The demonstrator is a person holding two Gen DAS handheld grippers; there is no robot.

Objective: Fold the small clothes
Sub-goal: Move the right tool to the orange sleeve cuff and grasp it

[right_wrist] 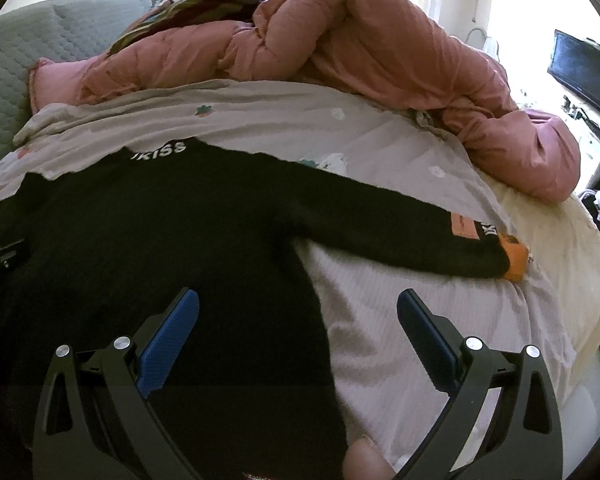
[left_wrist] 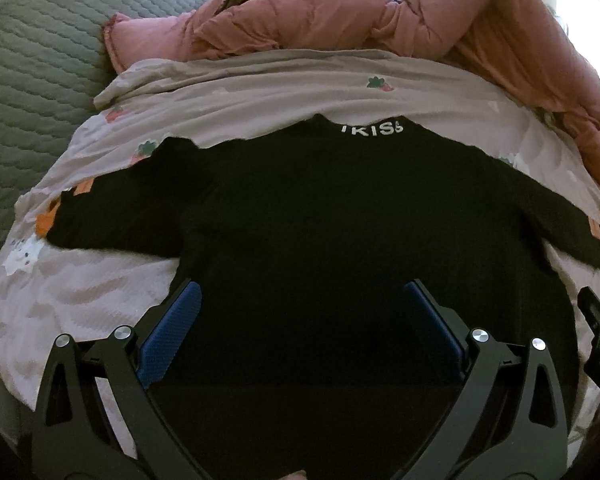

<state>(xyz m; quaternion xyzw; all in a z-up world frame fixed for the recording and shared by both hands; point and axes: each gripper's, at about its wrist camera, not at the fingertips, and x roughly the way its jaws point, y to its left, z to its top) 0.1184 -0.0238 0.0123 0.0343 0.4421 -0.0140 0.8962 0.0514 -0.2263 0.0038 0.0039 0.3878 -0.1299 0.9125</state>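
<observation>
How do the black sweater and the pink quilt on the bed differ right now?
The black sweater lies spread flat on the bedsheet with sleeves out to both sides; the pink quilt is bunched in a puffy heap. The sweater sits nearest the open left gripper and right gripper; the quilt lies beyond its collar. The sweater carries white collar lettering; the quilt is plain. Both rest on the bed.

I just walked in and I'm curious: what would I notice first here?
A black sweater lies flat in the middle of the bed, sleeves spread wide, white letters at its collar. Behind it sits a puffy pink quilt. Both grippers' blue-padded jaws stand open over its lower part.
</observation>
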